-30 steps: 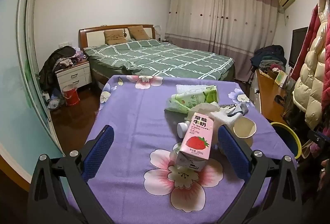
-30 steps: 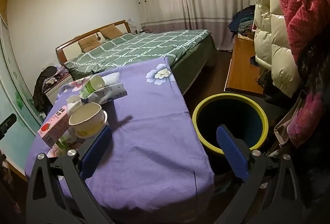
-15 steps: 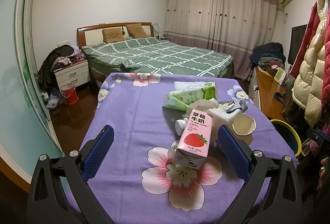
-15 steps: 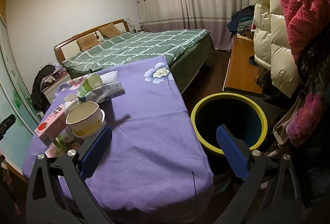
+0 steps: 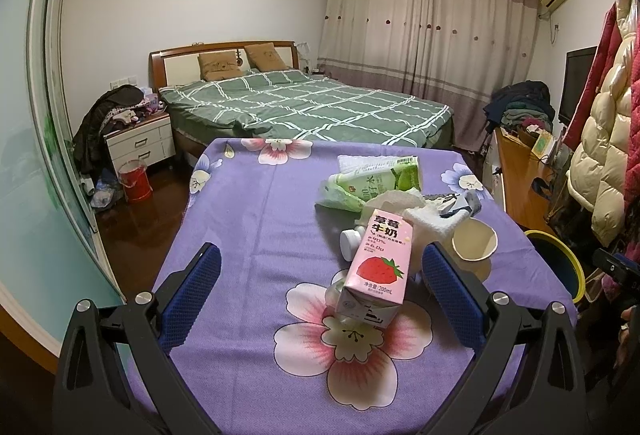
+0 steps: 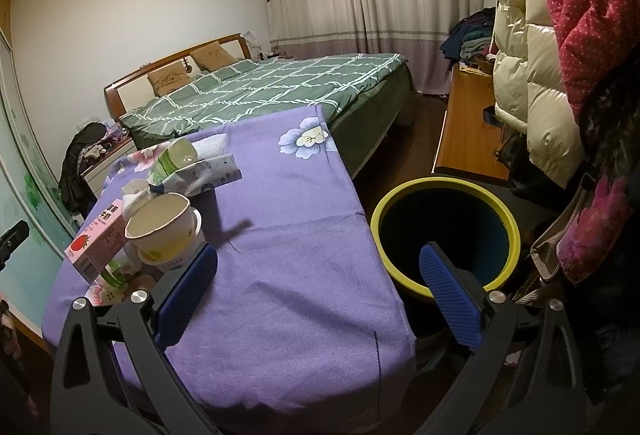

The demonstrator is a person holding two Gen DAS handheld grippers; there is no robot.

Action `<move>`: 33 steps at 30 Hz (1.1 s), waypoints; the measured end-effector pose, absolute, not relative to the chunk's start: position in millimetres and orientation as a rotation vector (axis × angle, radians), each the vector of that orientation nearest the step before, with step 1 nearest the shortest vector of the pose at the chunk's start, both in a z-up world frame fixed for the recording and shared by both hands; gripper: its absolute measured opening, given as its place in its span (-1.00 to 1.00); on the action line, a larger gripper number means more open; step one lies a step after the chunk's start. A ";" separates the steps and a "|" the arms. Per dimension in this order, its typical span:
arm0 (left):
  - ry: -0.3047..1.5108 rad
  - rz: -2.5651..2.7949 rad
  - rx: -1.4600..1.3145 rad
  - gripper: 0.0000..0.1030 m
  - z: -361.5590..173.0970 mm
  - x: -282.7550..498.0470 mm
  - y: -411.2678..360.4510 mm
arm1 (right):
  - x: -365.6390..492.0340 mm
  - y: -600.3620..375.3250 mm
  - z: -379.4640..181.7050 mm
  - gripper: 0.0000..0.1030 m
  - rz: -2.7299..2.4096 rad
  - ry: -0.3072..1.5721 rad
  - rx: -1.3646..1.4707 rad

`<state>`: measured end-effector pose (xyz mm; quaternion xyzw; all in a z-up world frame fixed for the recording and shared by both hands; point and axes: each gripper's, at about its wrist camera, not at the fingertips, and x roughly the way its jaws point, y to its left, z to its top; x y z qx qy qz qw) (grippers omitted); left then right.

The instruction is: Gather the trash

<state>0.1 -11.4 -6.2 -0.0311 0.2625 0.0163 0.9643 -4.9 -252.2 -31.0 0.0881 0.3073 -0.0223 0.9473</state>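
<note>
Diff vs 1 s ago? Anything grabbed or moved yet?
Nothing grabbed or released. Only the cameras drifted slightly: in the left wrist view the table's far edge sits a little lower than before, in the right wrist view barely any change. Left gripper and right gripper stay open and empty. Strawberry milk carton, paper cup, green pouch and yellow-rimmed bin are unmoved.

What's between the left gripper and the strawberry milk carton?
Bare purple tablecloth only; the left wrist view shows the carton ahead of the open left gripper.
</note>
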 end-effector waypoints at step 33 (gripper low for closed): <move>0.535 0.034 -0.063 0.93 -5.9 0.9 -11.0 | -3.2 -251.5 -33.9 0.88 -0.045 0.631 0.180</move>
